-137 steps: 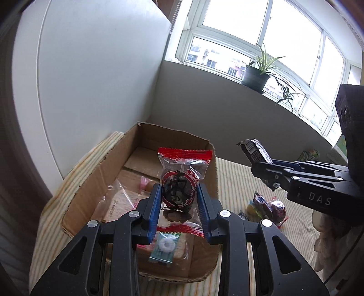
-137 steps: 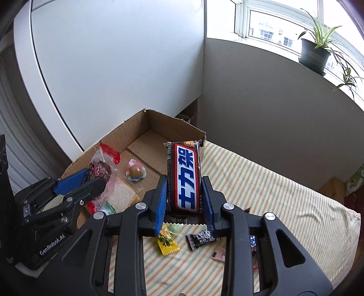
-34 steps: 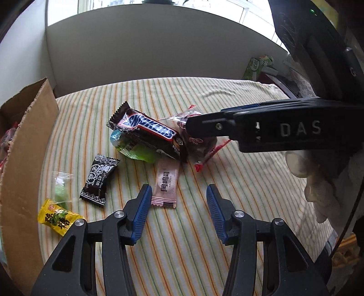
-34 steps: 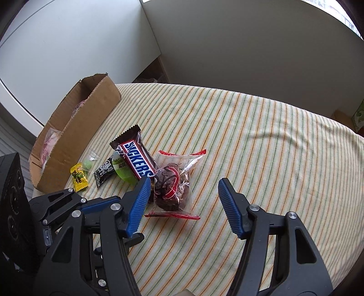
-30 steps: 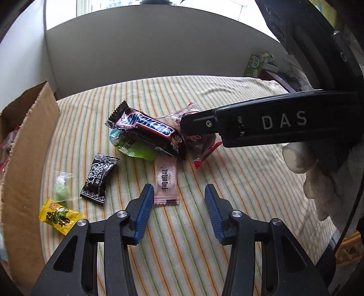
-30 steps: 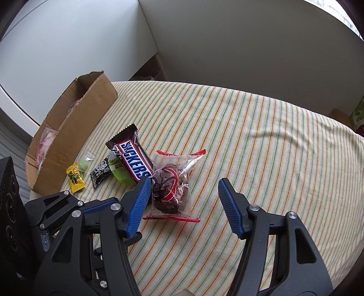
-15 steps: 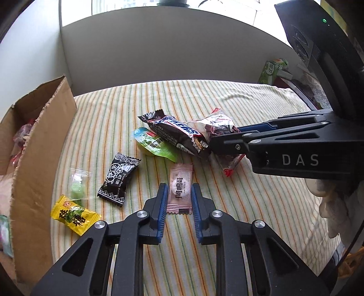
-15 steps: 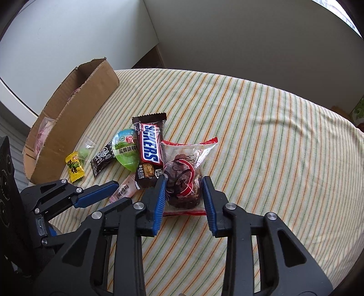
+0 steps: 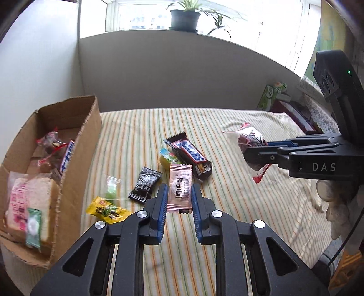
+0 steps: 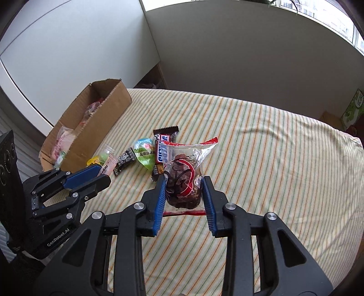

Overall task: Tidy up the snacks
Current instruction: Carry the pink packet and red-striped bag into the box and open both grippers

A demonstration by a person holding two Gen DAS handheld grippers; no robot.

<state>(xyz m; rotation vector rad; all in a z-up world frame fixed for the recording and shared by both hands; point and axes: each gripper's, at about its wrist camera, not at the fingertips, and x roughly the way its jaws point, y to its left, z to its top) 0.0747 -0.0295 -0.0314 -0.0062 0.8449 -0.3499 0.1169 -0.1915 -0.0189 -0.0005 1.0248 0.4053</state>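
Note:
My left gripper (image 9: 179, 193) is shut on a pink sachet (image 9: 180, 187) and holds it above the striped cloth. My right gripper (image 10: 183, 184) is shut on a clear red-edged pack with a chocolate cake (image 10: 183, 179), lifted off the cloth; the pack also shows in the left wrist view (image 9: 251, 142). On the cloth lie a Snickers bar (image 9: 192, 154), a green jelly cup (image 10: 145, 153), a black candy (image 9: 145, 184), a clear green candy (image 9: 111, 186) and a yellow candy (image 9: 107, 210). The cardboard box (image 9: 91, 127) at the left holds several snacks.
A green tissue box (image 9: 270, 95) stands at the table's far right edge. A potted plant (image 9: 185, 17) is on the window sill behind the grey wall. The striped cloth (image 10: 273, 159) stretches bare to the right.
Both grippers closed on their snacks and lifted them off the cloth. The left one took the pink sachet, the right one the chocolate cake pack.

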